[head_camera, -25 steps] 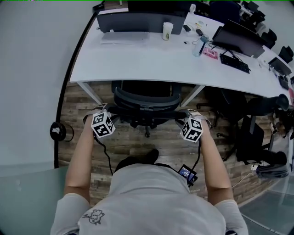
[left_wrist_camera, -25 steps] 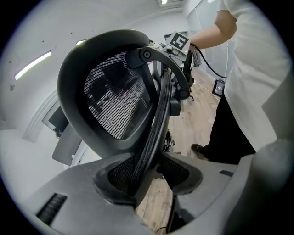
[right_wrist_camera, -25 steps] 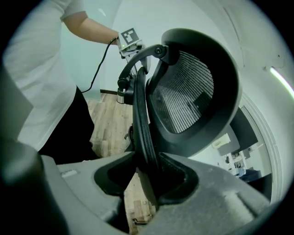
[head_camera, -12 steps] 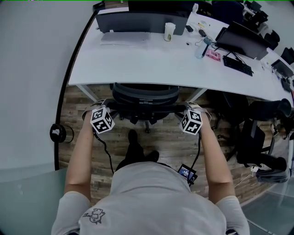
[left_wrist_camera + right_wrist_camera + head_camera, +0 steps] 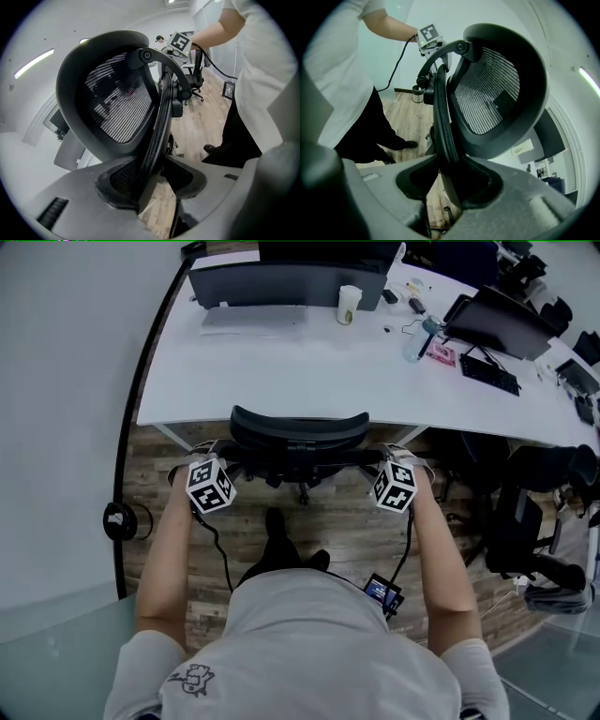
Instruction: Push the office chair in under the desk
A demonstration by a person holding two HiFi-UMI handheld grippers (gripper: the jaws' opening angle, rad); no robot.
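Note:
The black mesh office chair (image 5: pixel 298 430) stands at the white desk (image 5: pixel 309 367), its seat hidden beneath the desktop, only headrest and back top showing. My left gripper (image 5: pixel 210 465) grips the left edge of the chair's backrest, and my right gripper (image 5: pixel 395 465) grips the right edge. In the left gripper view the backrest edge (image 5: pixel 157 126) runs down into the left gripper (image 5: pixel 154 180), whose jaws close on it. The right gripper view shows the same edge of the backrest (image 5: pixel 443 122) caught in the right gripper (image 5: pixel 449 180).
On the desk stand a monitor (image 5: pixel 281 277), a keyboard (image 5: pixel 253 320), a cup (image 5: pixel 349 304) and a bottle (image 5: pixel 419 338). A desk leg (image 5: pixel 178 435) slants at the chair's left. Other dark chairs (image 5: pixel 525 512) crowd the right; a wall and a round floor object (image 5: pixel 119 519) lie left.
The chair has rolled forward under the desk, so its seat no longer shows. Both grippers went forward with it, and the person stepped forward behind it.

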